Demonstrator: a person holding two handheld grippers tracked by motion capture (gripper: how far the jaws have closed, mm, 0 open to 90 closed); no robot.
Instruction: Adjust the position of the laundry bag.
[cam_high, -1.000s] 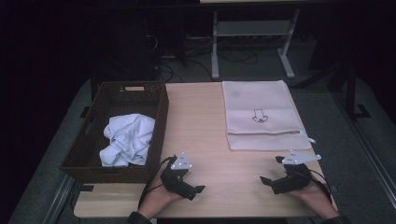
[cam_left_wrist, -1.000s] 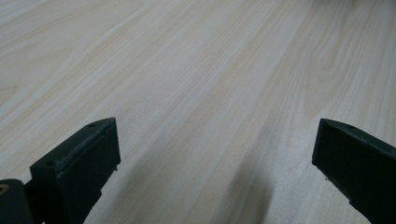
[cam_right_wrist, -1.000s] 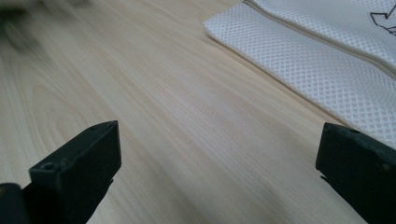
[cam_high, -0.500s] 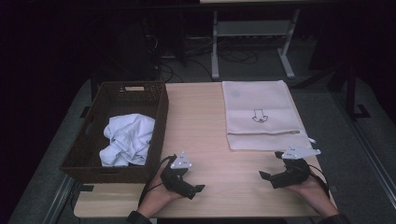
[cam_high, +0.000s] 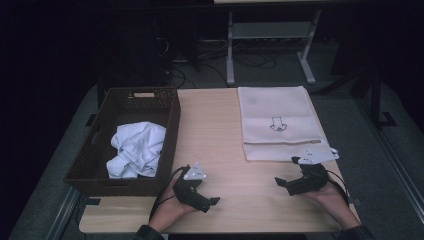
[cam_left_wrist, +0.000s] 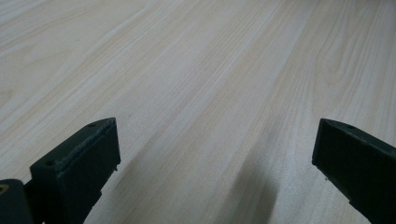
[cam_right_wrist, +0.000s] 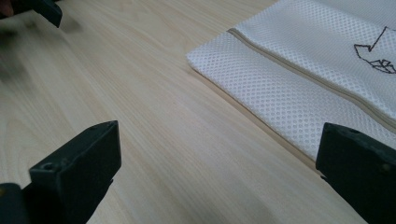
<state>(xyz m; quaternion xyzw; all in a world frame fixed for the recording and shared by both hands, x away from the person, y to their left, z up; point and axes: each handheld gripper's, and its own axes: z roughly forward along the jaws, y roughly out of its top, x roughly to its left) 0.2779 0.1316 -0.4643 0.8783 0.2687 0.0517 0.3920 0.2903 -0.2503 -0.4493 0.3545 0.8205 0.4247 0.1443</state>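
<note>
Both grippers, left gripper (cam_high: 200, 196) and right gripper (cam_high: 292, 176), sit jaws spread on the worktop (cam_high: 215, 135), right one near the mesh bag (cam_high: 277, 122), which I reckon could just slide if pinched too shallow.

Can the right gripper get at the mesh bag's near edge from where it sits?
Probably yes: right gripper is open, the mesh bag lies flat just ahead, with bare table between.

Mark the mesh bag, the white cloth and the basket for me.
mesh bag (cam_high: 274, 120): high view, on its flat top face above the printed figure.
white cloth (cam_high: 136, 149): high view, middle of the crumpled heap.
basket (cam_high: 170, 131): high view, on its right wall.
</note>
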